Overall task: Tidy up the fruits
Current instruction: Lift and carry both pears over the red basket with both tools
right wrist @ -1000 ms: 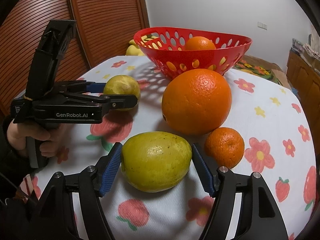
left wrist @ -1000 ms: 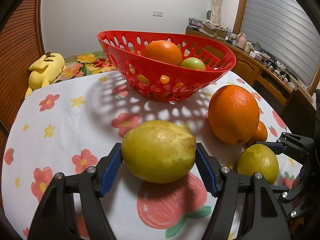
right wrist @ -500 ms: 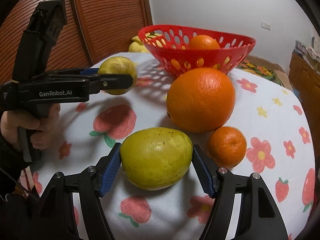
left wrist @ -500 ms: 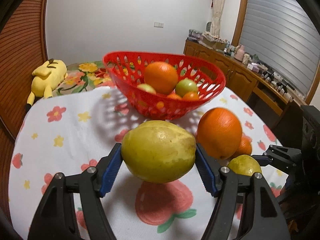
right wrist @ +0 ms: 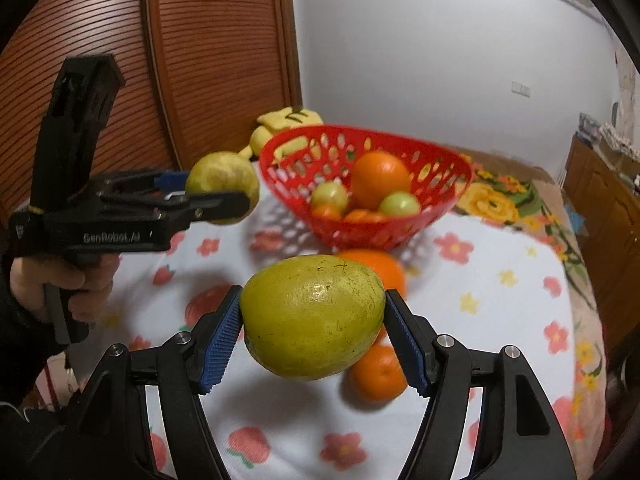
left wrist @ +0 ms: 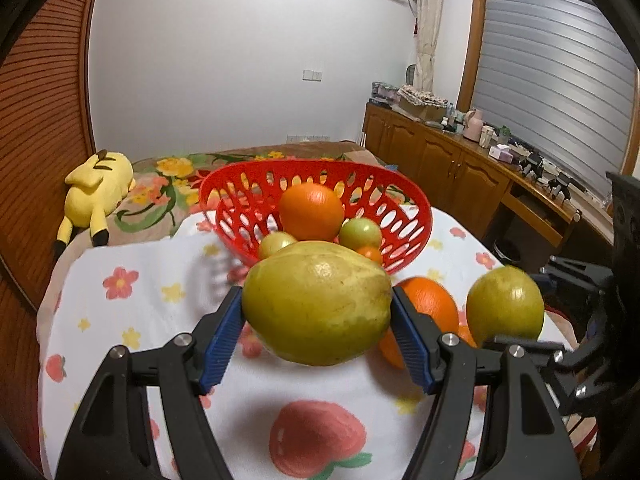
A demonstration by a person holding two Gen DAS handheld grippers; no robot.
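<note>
1. Yellow plush toy (left wrist: 96, 192) lying far ahead-left of the claw, on a floral bedspread (left wrist: 176, 176).
2. Wooden cabinet (left wrist: 448, 160) ahead-right, cluttered on top.
3. Flowered tablecloth (left wrist: 132, 312) spreading below the claw.

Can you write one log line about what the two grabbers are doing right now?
left gripper: holds yellow-green fruit | right gripper: holds yellow-green fruit | both above tablecloth | red basket: ahead

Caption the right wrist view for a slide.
Right gripper holds a yellow-green fruit above the floral tablecloth, red basket ahead.
</note>
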